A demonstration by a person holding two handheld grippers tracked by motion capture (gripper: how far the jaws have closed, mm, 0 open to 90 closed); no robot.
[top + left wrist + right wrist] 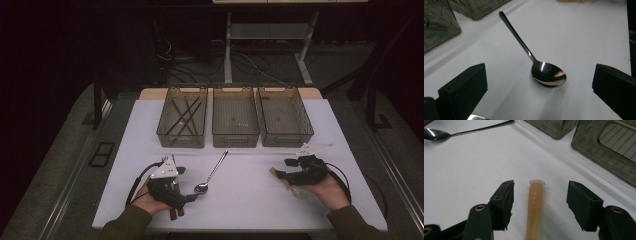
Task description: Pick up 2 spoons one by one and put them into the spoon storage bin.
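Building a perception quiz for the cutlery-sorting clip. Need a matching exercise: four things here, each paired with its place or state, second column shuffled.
Things:
1. metal spoon
2. tan plastic handle
3. left bin
4. middle bin

Places or states:
A. holds dark chopsticks lying crossed
B. lies between the open jaws of the right gripper, untouched
C. lies on the white table, bowl toward the left gripper
D. holds no utensils

Pairs: 1-C, 2-B, 3-A, 4-D
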